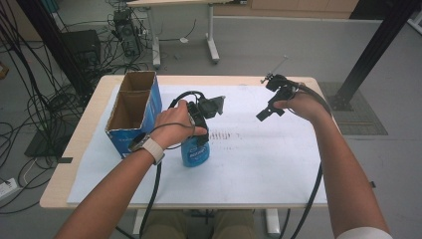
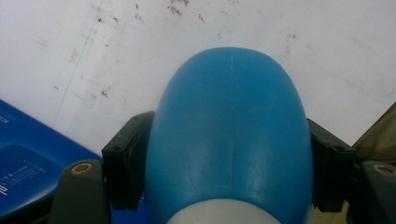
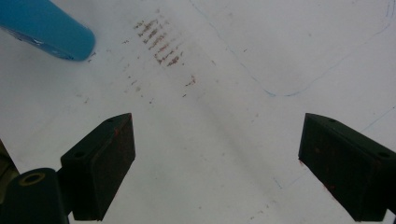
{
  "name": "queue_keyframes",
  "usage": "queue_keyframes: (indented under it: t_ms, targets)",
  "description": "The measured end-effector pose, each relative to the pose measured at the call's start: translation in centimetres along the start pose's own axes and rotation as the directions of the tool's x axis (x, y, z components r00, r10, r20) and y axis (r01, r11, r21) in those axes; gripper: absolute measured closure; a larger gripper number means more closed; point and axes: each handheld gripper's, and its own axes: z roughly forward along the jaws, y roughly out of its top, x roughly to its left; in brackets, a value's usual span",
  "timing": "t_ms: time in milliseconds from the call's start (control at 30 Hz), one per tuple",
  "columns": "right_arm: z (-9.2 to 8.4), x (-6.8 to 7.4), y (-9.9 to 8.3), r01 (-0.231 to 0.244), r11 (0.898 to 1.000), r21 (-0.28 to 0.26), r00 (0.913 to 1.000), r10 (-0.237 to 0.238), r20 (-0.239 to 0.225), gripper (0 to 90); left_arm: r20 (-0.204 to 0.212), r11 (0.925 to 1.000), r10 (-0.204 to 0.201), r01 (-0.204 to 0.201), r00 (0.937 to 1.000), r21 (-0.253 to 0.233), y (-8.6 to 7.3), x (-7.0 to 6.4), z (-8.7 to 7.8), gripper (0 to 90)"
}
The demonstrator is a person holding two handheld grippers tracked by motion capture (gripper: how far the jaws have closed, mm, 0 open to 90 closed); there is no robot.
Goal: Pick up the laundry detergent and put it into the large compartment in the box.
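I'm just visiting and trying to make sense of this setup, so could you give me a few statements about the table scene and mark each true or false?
1. The left gripper is clamped on the blue bottle. True.
2. The right gripper holds the bottle too. False: its jaws stand wide apart over the white sheet, with nothing between them.
3. The blue cardboard box lies closed and flat. False: it stands with its top open, left of the bottle.
4. The white sheet carries brownish smudges. True.

Left claw [image 2: 229, 177] clamped, right claw [image 3: 217, 163] agape.
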Motion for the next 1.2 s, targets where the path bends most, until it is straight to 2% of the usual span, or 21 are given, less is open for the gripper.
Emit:
queue_keyframes:
  t_ms: [267, 367, 1200]
  targets:
    - [-0.03, -0.03, -0.07, -0.003, 1.000, -0.002, 1.0000, 0.003, 0.000, 10.8, -0.001, 1.0000, 0.003, -0.003, 1.0000, -0.004, -0.07, 0.05, 0.03, 33.5]
    - [-0.02, -0.03, -0.09, -0.005, 1.000, -0.002, 1.0000, 0.005, 0.000, 10.9, 0.015, 1.0000, 0.002, -0.002, 0.9999, -0.007, -0.12, 0.36, 0.02, 36.2]
    - [-0.03, -0.07, -0.24, -0.005, 1.000, 0.001, 1.0000, 0.005, 0.001, 10.9, 0.028, 1.0000, -0.005, 0.005, 0.9996, -0.006, -0.11, 0.71, 0.05, 37.3]
